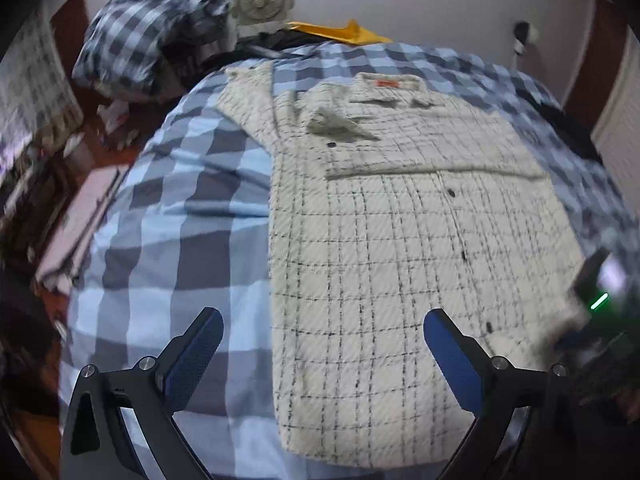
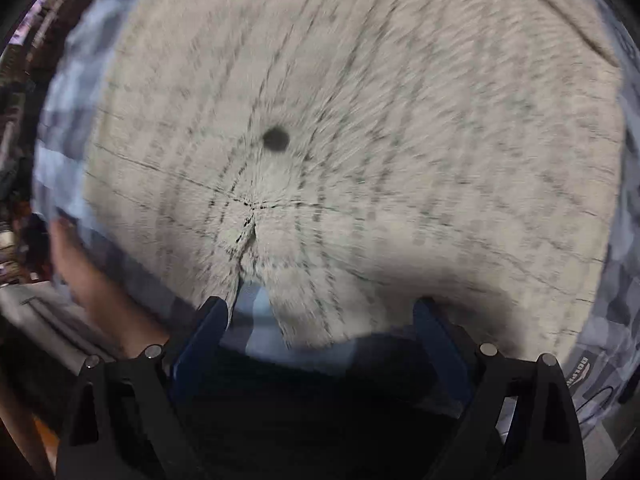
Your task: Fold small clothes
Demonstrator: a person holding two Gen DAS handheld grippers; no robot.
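The cream checked shirt (image 1: 400, 240) lies flat on the blue checked bedspread (image 1: 180, 220), collar at the far end, one sleeve folded across the chest. The left gripper (image 1: 323, 332) hangs wide open above its hem. The right gripper (image 2: 320, 312), also spread wide, sits close over the blurred cloth near a dark button (image 2: 276, 138).

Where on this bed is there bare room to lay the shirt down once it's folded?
The widest free patch is the checked bedspread left of the cream shirt, above the open left tongs. A narrower strip runs along the shirt's right side. The top-left corner is crowded by a bundled checked quilt and dark clothes.
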